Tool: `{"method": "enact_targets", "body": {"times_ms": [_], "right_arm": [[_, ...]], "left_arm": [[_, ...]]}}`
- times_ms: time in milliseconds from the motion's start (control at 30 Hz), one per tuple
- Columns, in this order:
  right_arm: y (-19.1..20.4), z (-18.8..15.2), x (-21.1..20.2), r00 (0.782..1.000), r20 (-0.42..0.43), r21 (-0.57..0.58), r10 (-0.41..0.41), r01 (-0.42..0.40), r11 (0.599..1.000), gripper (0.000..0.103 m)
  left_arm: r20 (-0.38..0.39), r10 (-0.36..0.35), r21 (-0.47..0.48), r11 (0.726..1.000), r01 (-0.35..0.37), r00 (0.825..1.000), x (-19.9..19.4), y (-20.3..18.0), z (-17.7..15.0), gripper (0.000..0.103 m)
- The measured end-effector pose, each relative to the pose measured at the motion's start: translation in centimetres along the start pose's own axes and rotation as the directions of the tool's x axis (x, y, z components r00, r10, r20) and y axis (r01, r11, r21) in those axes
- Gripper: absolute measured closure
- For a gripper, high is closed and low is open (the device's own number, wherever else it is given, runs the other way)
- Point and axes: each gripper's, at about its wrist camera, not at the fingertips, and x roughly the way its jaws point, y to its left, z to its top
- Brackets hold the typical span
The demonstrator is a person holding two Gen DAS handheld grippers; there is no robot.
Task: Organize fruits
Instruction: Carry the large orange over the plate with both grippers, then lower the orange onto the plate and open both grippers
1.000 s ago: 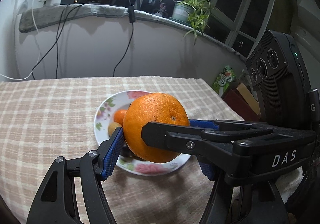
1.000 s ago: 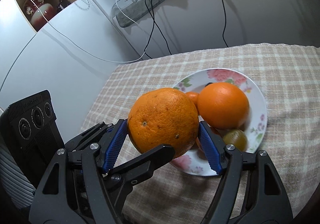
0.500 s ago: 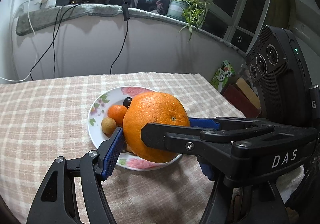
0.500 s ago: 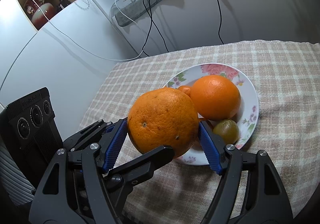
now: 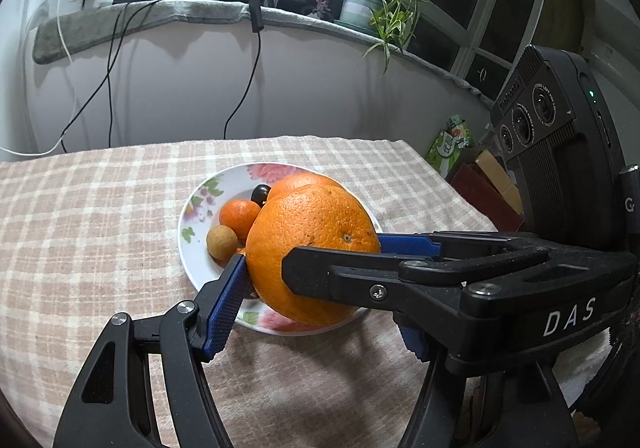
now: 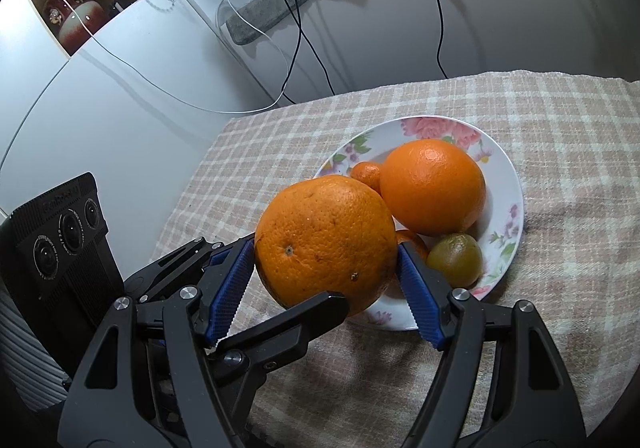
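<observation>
A large orange (image 5: 308,232) (image 6: 324,240) hangs over the near edge of a flowered plate (image 5: 200,215) (image 6: 508,183). Both grippers are shut on it, crossed. My left gripper (image 5: 316,296) presses it with blue pads (image 5: 224,300); its right pad is mostly hidden. My right gripper (image 6: 326,288) clamps it from both sides, and one of its black fingers crosses the orange in the left wrist view. On the plate lie a second big orange (image 6: 432,187), a small tangerine (image 5: 238,217), a tan round fruit (image 5: 221,242), a dark berry (image 5: 260,193) and a greenish fruit (image 6: 454,260).
A checked cloth (image 5: 80,228) covers the table, which ends at a white wall with hanging cables (image 5: 244,99). Boxes and a green packet (image 5: 450,143) stand beyond the table's right edge. A potted plant (image 5: 372,7) sits on the ledge.
Both grippers keep the same hold on the orange. The plate has slid slightly up and left in both views, so the second big orange now peeks out behind the held one in the left wrist view.
</observation>
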Motion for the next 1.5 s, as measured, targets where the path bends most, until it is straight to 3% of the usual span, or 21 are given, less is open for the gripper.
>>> {"method": "enact_targets", "body": {"times_ms": [767, 1100, 1500], "right_arm": [[0.0, -0.4, 1.1, 0.999, -0.028, -0.005, -0.036, 0.036, 0.999, 0.028], [0.3, 0.4, -0.5, 0.996, 0.036, -0.044, -0.079, 0.081, 0.996, 0.028], [0.2, -0.1, -0.5, 0.996, 0.031, -0.049, -0.087, 0.088, 0.995, 0.028]], "left_arm": [[-0.038, 0.017, 0.009, 1.0, -0.017, 0.999, 0.8, 0.2, -0.5, 0.034], [-0.015, 0.045, 0.009, 0.999, -0.045, 0.999, 0.3, 0.3, -0.1, 0.033], [-0.009, 0.066, 0.008, 0.998, -0.066, 0.998, -0.3, 0.6, -0.2, 0.033]]}}
